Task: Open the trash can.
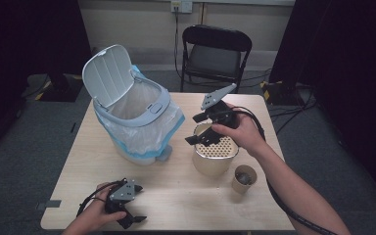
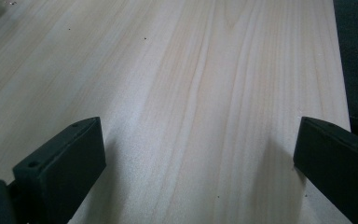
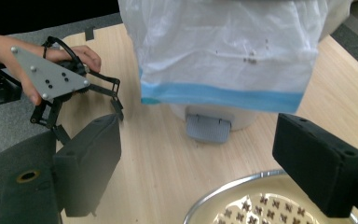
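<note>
Left gripper (image 1: 136, 216): nearest item, at the table's near edge; jaws spread wide with nothing between them. The left gripper view adds bare wood grain between the two black jaws, and the table edge at right. In the right gripper view it appears farther off (image 3: 89, 115), with its grey plate and the hand on it.
Table (image 1: 176, 196): pale wood, rectangular.
Paper cup (image 1: 244, 178): small, near the right edge, just beside the canister, something dark inside; seen from the high view.
Canister (image 1: 215, 152): cream cylinder with a perforated top and metal rim, right of centre. The right gripper view shows star-shaped holes at close range (image 3: 261, 205).
Right gripper (image 1: 199, 128): over the canister's top, jaws apart, gripping nothing; its own view shows the rim below the open jaws.
Pedal bin (image 1: 137, 122): left of centre, lid raised, white liner with a blue band. The right gripper view reveals its grey foot pedal (image 3: 208, 127).
Folding chair (image 1: 215, 54): black, beyond the table.
</note>
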Demonstrator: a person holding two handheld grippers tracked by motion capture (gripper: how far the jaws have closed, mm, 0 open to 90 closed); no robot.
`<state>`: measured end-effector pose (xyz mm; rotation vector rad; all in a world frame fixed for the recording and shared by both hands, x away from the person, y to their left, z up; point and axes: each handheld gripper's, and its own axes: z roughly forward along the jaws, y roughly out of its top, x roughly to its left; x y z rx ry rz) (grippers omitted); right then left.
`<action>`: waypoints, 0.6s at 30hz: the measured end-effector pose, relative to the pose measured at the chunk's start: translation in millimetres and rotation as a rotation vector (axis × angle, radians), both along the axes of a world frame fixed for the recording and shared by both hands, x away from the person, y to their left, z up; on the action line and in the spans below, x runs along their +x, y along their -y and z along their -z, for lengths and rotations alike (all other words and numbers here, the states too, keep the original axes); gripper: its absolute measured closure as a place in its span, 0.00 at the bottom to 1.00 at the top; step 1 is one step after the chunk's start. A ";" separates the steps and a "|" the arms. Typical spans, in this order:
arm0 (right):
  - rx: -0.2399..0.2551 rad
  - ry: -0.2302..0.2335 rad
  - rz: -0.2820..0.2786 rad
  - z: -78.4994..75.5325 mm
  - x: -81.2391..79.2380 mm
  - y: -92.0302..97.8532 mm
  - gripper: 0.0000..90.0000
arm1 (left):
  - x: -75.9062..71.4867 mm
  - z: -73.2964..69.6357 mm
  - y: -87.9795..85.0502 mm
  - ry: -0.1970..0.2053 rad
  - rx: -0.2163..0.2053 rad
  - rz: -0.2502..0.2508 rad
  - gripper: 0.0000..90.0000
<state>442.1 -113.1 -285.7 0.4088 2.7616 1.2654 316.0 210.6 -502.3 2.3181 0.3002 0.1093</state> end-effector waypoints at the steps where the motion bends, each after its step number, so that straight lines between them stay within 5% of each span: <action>1: 0.000 0.001 0.005 1.2 -0.6 2.2 0.17 | 0.0 0.0 0.0 0.000 0.000 0.000 0.02; 18: 0.003 -0.019 0.055 21.9 -7.2 33.4 0.18 | -0.7 0.6 0.3 -0.001 -0.005 -0.008 0.02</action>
